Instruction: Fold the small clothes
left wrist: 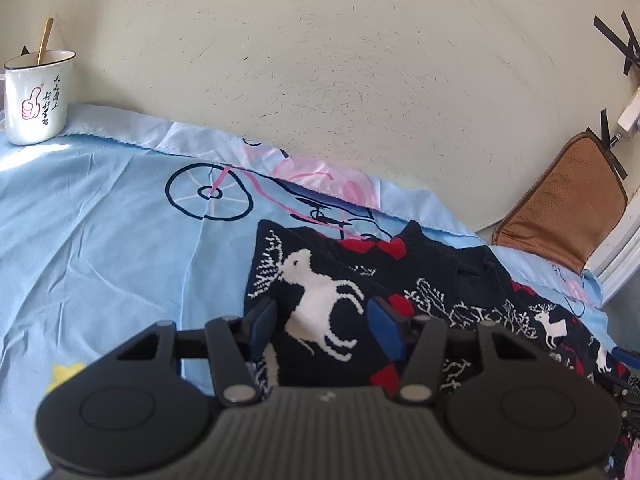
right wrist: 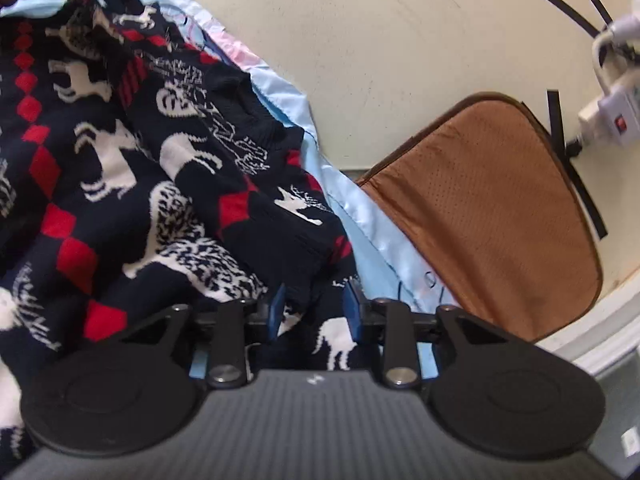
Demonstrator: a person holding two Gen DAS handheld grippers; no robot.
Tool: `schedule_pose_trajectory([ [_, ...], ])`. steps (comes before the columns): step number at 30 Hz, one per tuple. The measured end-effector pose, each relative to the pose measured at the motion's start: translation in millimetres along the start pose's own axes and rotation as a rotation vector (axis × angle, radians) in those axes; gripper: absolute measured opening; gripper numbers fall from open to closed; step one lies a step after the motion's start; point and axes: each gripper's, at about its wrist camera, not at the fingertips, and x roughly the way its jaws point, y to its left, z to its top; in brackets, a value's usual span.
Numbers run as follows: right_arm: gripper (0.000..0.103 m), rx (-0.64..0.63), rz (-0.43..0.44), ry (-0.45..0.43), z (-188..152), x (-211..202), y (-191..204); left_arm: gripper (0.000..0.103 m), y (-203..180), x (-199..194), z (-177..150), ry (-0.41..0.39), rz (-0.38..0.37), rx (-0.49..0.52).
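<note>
The bed's far edge runs hard against the wall [left wrist: 360, 80], so nothing passes behind it. A mug [left wrist: 38, 98] with a stick in it stands at the far left corner. The light blue sheet [left wrist: 100, 240] between mug and dark knitted sweater [left wrist: 320, 300] lies bare. The sweater covers the right half up to the right edge. A brown cushion [right wrist: 492, 208] leans on the wall just beyond the far right corner, under a power strip [right wrist: 608, 116].

Left tongs [left wrist: 326, 320] and right tongs [right wrist: 316, 308], ribbed grey bodies, black linkage arms, silver rivets, blue pads
</note>
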Motion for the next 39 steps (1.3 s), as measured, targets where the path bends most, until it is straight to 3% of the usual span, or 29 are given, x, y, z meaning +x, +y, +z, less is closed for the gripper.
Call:
schedule_pose_trajectory([
  [4, 0.042, 0.275, 0.155, -0.105, 29.4, -16.0, -33.2, 0.044, -1.3, 1.0, -0.6, -0.004, 0.011, 0.012],
  [7, 0.042, 0.406, 0.274, -0.169, 63.6, -7.7, -42.1, 0.044, -0.5, 0.8, -1.2, -0.007, 0.007, 0.015],
  [9, 0.047, 0.409, 0.383, -0.176, 86.0, 2.4, -30.2, 0.044, -0.1, 0.5, -2.7, -0.012, 0.003, 0.029],
  [11, 0.067, 0.339, 0.460, -0.171, 102.2, 12.4, -12.3, 0.044, -1.6, 1.1, -4.6, -0.020, 0.006, 0.052],
  [13, 0.077, 0.281, 0.520, -0.145, 113.8, 23.8, 6.4, 0.044, -4.7, 1.9, -5.8, -0.025, 0.015, 0.075],
  [15, 0.077, 0.227, 0.540, -0.096, 120.9, 31.2, 19.7, 0.044, -6.4, 2.1, -6.3, -0.027, 0.019, 0.088],
  [16, 0.075, 0.197, 0.529, -0.072, 122.8, 35.5, 23.7, 0.042, -6.3, 2.2, -6.2, -0.028, 0.020, 0.087],
  [18, 0.037, 0.145, 0.515, -0.014, 122.5, 36.6, 29.1, 0.035, -3.9, 2.1, -5.5, -0.028, 0.026, 0.080],
  [19, 0.011, 0.132, 0.512, 0.007, 122.3, 34.7, 30.2, 0.030, -2.0, 2.1, -4.9, -0.028, 0.028, 0.073],
  [23, 0.011, 0.022, 0.543, -0.009, 111.1, -11.8, 41.9, 0.022, 4.1, 1.9, -3.3, -0.026, 0.029, 0.043],
  [27, 0.016, -0.017, 0.650, 0.074, 85.0, -44.5, 75.1, 0.025, 1.4, 1.5, -4.9, -0.030, 0.042, 0.061],
  [29, 0.021, -0.030, 0.621, 0.055, 74.7, -60.1, 81.8, 0.025, 0.7, 1.4, -5.2, -0.032, 0.045, 0.067],
  [32, 0.032, 0.080, 0.587, 0.005, 69.6, -76.4, 55.6, 0.025, 2.1, 1.1, -4.8, -0.031, 0.040, 0.061],
  [35, 0.047, 0.264, 0.397, -0.036, 69.6, -76.5, 6.5, 0.026, 3.1, 0.8, -3.9, -0.028, 0.032, 0.055],
  [39, 0.052, 0.670, 0.134, 0.011, 54.5, -56.9, -67.7, 0.032, 4.1, -0.7, -3.1, -0.025, 0.015, 0.048],
])
